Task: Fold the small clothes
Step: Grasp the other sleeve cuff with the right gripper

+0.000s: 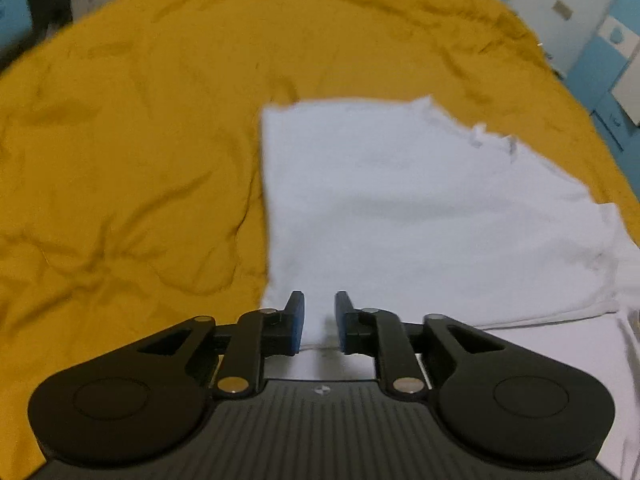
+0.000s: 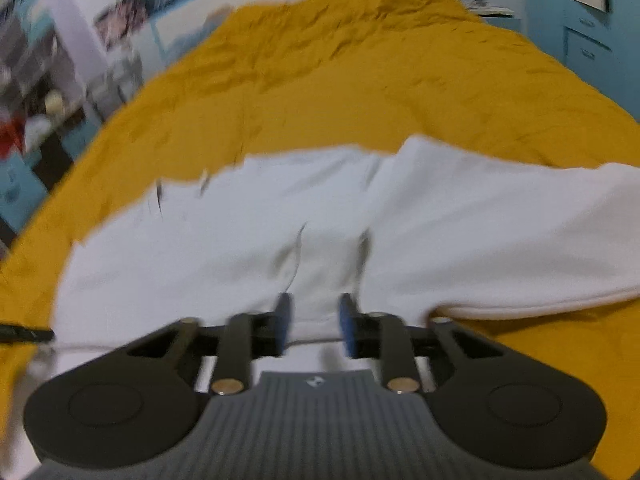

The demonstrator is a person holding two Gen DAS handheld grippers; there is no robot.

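Both grippers, left (image 1: 319, 322) and right (image 2: 315, 326), hover with fingers spread over a half-folded white T-shirt (image 1: 420, 208) on a mustard bedspread (image 1: 120, 140); a snagged fingertip could undo the fold.

No readable text, numbers or brand names anywhere. Only a small pale emblem, no letters, on the ribbed grey body of the left gripper (image 1: 319, 322) and the same mark on the right gripper (image 2: 315, 322).
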